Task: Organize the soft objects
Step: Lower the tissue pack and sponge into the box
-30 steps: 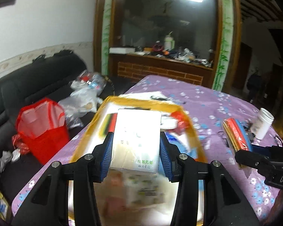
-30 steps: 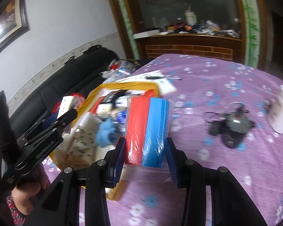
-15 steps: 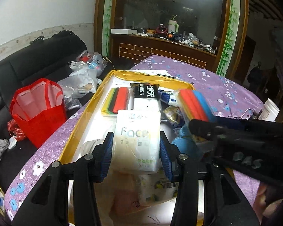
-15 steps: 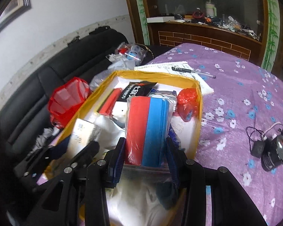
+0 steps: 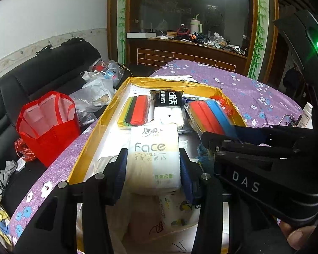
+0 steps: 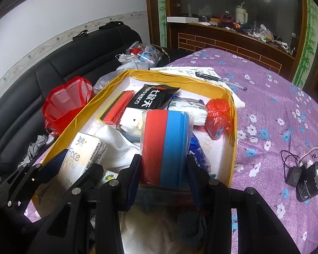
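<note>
The left gripper (image 5: 152, 167) is clamping a tissue pack (image 5: 153, 156) between its fingers, holding it over the near end of the yellow box (image 5: 91, 131) on the table (image 6: 275, 110). Beside it, the right gripper (image 6: 163, 169) is gripping a red-and-blue pack (image 6: 165, 146) over the same box, which is lying crowded with other packets.

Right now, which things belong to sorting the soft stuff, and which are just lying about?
Part of the job:
- tissue pack in the left claw
- red and blue cloth pack in the right claw
- yellow box under both
- black wipes packet inside

Lying about:
- pen
- red bag on the sofa
- black charger
</note>
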{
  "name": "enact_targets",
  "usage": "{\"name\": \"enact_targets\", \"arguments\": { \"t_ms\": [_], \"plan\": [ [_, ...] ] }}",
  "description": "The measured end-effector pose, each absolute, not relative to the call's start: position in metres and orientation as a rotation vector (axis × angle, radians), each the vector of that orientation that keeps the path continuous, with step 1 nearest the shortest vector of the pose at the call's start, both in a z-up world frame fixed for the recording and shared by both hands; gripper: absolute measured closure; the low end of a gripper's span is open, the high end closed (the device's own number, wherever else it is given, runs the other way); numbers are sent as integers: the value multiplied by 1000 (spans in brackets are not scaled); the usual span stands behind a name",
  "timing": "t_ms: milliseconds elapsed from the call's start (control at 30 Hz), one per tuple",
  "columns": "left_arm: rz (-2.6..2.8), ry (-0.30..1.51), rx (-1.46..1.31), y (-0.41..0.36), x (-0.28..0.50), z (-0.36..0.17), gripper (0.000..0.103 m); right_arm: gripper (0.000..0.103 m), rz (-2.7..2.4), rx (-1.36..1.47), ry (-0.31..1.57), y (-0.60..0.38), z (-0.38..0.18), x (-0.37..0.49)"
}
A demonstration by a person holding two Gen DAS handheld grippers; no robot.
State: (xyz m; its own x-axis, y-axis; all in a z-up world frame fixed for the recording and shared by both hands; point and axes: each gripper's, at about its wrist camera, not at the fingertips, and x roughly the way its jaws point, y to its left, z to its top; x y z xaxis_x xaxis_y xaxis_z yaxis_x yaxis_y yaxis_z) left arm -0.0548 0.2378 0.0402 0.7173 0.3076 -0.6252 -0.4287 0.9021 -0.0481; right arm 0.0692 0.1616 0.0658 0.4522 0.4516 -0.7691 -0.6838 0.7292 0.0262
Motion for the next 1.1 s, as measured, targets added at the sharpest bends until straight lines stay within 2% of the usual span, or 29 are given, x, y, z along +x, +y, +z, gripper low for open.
{"name": "enact_targets", "arguments": {
  "t_ms": [1100],
  "plan": [
    [443, 646, -152, 233, -57, 45, 59, 60, 722, -271, 854, 153, 67, 69]
  ]
}}
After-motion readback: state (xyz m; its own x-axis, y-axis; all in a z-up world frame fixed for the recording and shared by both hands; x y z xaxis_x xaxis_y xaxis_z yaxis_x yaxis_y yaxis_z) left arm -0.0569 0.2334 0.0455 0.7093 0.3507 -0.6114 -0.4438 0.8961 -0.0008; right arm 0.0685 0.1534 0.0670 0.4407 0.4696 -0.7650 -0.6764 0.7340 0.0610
